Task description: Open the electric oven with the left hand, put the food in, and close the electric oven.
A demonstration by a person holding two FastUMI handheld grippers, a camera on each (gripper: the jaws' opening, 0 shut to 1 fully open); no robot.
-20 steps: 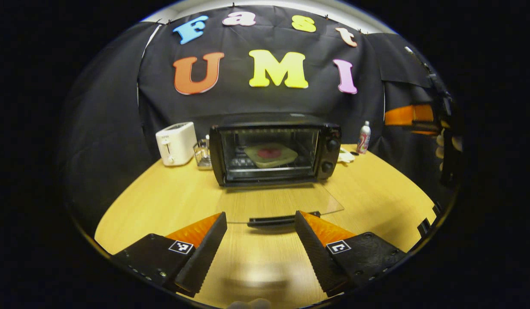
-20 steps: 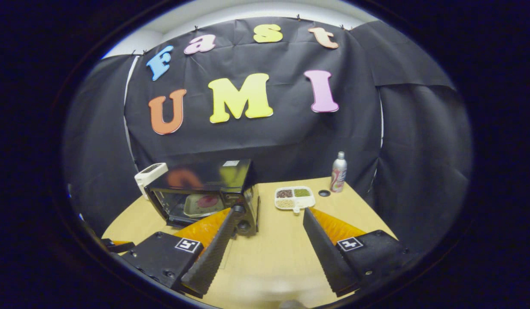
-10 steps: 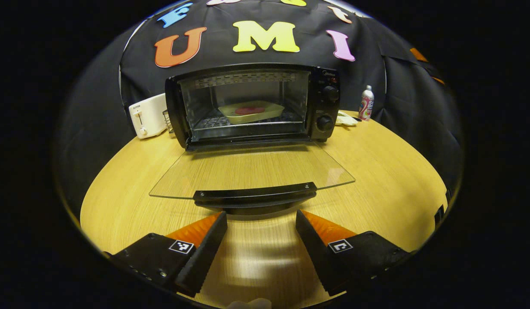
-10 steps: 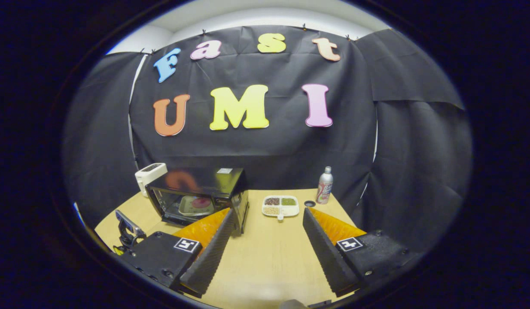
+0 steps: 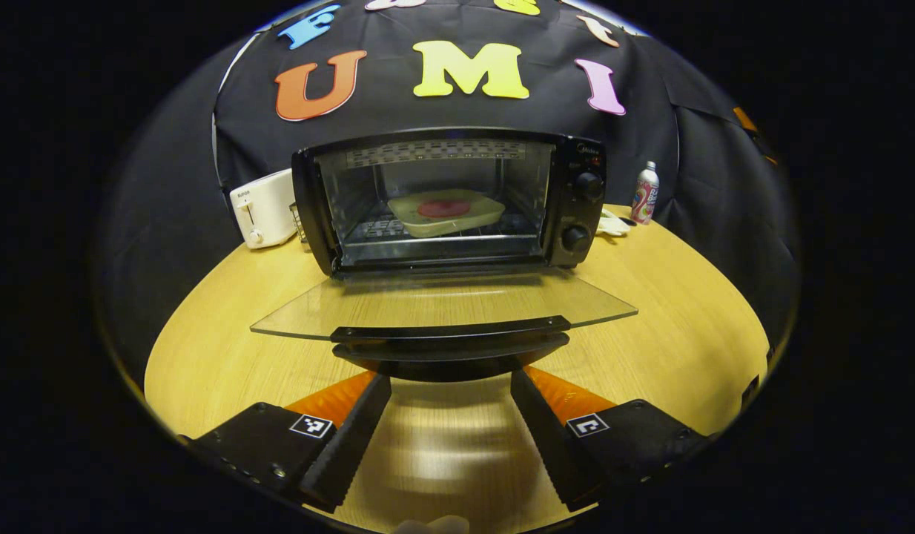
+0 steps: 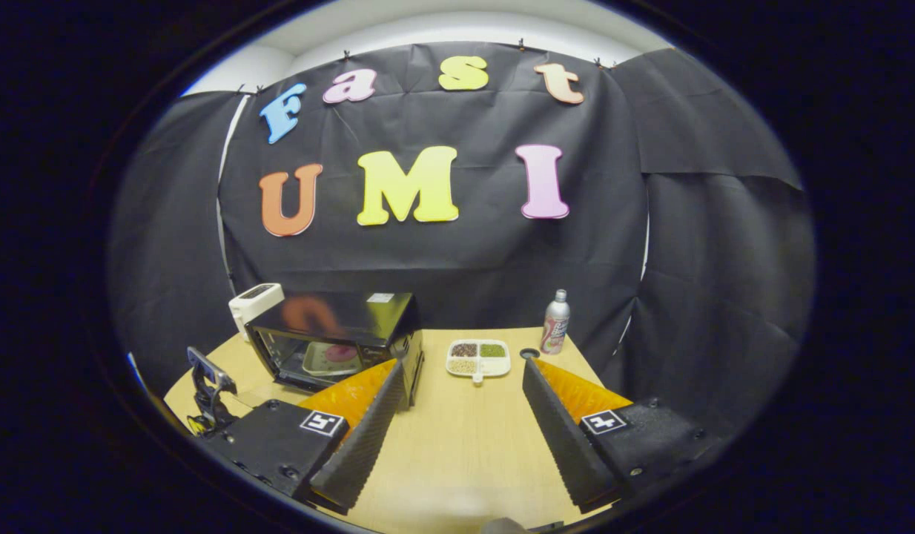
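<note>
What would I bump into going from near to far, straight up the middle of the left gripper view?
Left claw → oven door handle → glass door lying open → wire rack → food tray inside the electric oven.

left gripper (image 5: 450, 426): black housings, screw heads along the edges, square black-and-white marker tag on each finger base, ribbed wedge fingers, right gripper (image 6: 457, 437): same build, same tags, same screws
</note>
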